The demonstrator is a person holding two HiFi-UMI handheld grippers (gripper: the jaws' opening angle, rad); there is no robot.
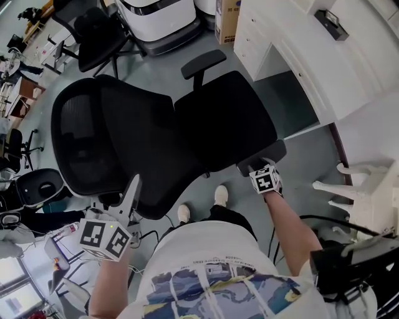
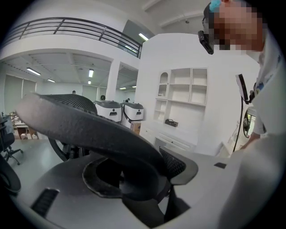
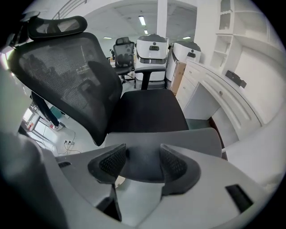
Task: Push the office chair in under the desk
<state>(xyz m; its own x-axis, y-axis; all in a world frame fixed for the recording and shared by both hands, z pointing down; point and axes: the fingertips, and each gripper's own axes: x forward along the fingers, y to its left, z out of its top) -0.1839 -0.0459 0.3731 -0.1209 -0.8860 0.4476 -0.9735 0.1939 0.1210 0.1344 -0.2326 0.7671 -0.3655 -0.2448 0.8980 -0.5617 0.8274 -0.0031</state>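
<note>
Office chair (image 1: 212, 118) stands on bare grey floor (image 1: 162, 75) out in front of the white desk (image 1: 312, 68), not yet under it. Its seat (image 1: 227, 115) is turned toward the dark kneehole (image 1: 283, 93), and a strip of floor separates the seat's front edge from the desk's edge. The mesh backrest (image 1: 93, 137) leans away on the side farthest from the desk. The far armrest (image 1: 202, 62) points toward the corner of the drawer unit (image 1: 252, 37) that bounds the kneehole on one side, near it but apart. The near armrest (image 1: 262, 156) lies just ahead of the person's shoes (image 1: 221, 194). The right gripper (image 1: 260, 168) comes down steeply on the end of that armrest; in the right gripper view (image 3: 142, 163) its jaws stand wide with the grey pad of the armrest (image 3: 178, 138) filling the gap, both pads against it. The left gripper (image 1: 134, 190) reaches up to the backrest's lower edge; in the left gripper view (image 2: 134, 174) its jaws are also spread wide, clamped over the thick dark rim of the backrest (image 2: 80, 125), which runs right through between the pads. Beyond the chair the room tightens: a second black chair (image 1: 96, 34), white machines (image 1: 159, 19) and a cardboard box (image 1: 227, 19) line the far side, and a white rack (image 1: 361, 187) stands close beside the right arm.
</note>
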